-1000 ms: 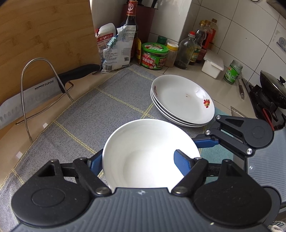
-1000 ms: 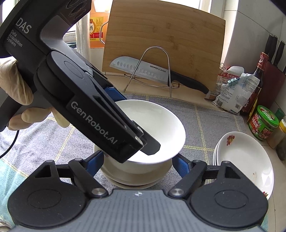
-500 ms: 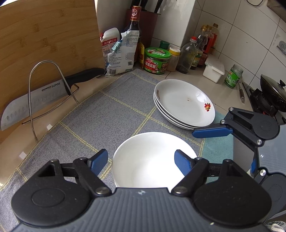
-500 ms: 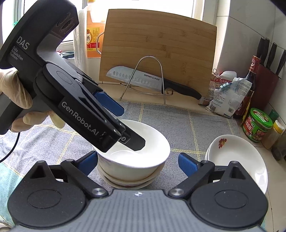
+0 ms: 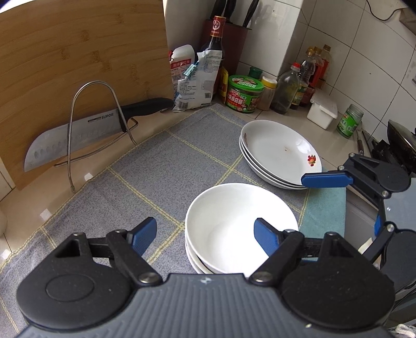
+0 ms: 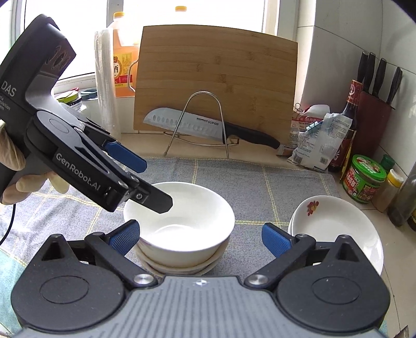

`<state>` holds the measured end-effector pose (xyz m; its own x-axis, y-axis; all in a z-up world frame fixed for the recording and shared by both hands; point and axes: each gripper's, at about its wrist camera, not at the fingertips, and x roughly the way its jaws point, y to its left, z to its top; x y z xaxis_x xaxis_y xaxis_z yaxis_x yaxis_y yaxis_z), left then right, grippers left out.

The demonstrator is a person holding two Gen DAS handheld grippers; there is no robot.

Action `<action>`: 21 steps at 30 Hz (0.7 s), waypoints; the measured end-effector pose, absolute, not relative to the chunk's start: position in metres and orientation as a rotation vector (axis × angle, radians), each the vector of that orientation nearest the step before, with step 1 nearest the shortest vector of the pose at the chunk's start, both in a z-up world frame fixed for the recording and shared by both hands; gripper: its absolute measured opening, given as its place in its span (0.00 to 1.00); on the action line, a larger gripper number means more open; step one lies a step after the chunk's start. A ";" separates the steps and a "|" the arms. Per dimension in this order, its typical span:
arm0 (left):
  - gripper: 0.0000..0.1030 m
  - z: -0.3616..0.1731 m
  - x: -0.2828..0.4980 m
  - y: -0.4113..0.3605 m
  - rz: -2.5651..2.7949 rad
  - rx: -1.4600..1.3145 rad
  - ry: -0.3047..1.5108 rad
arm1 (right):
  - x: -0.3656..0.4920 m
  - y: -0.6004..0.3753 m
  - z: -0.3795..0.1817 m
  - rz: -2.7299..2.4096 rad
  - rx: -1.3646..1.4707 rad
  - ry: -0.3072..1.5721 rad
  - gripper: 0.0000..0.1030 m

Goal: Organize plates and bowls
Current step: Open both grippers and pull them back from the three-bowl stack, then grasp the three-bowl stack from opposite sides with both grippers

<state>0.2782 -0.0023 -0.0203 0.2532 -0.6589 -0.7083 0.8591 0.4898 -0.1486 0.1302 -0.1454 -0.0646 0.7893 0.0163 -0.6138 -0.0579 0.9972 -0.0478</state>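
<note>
Right wrist: bowl stack (image 6: 182, 228) between open tool (image 6: 199, 238).

Daylight pours through the window (image 6: 182, 15) behind the countertop (image 5: 280, 119); white tiled walls (image 5: 351, 52) wrap the corner, and a bamboo cutting board (image 6: 215, 78) leans upright against the sill.

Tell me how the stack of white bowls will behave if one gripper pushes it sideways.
The stack of bowls looks glazed, so probably slippery. Nested loosely on a narrow foot, the top bowl may shift or tip. The cloth mat likely resists sliding.
</note>
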 end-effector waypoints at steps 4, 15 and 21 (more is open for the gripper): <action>0.79 -0.019 0.273 0.007 -1.045 0.277 0.774 | 0.128 -0.144 -0.069 0.040 -0.055 0.676 1.00; 0.95 -0.022 0.243 0.047 -1.030 0.282 0.656 | 0.116 -0.136 -0.077 0.046 -0.055 0.704 1.00; 0.97 -0.048 0.235 0.059 -1.046 0.311 0.677 | 0.115 -0.127 -0.100 0.023 -0.100 0.787 1.00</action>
<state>0.2355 0.0594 -0.0478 0.3246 -0.6896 -0.6473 0.8730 0.4818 -0.0754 0.1153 -0.1270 -0.1000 0.7062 -0.0171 -0.7079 -0.0578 0.9950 -0.0817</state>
